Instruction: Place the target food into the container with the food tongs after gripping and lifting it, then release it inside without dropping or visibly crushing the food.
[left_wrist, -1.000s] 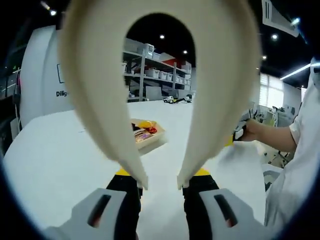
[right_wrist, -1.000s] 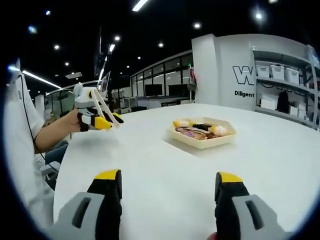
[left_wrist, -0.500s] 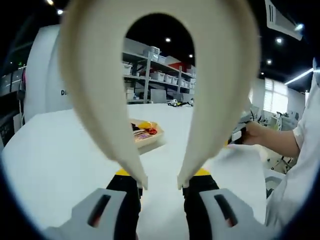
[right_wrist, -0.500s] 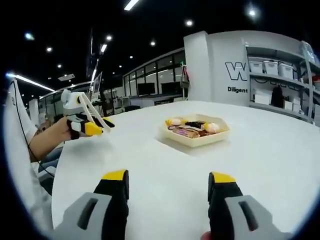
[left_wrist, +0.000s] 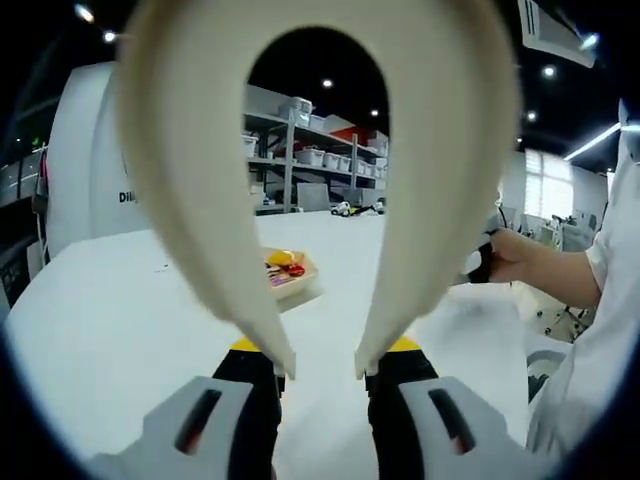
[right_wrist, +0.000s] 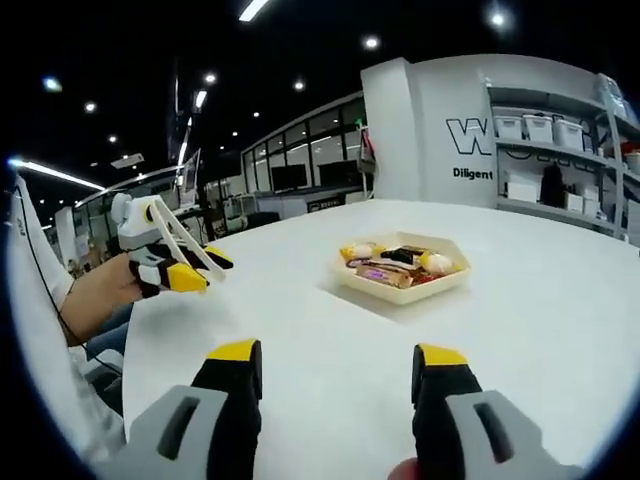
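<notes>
Cream plastic tongs sit clamped by their handle end between the left gripper's jaws, their two arms spread wide open and holding nothing, raised above the white table. The right gripper hovers low over the table with its jaws apart and empty, aimed toward the tray of mixed food, which sits well apart from both tools. In the right gripper view a hand holds the left gripper up at the left, while the left gripper view has the tray partly hidden behind a tong arm.
</notes>
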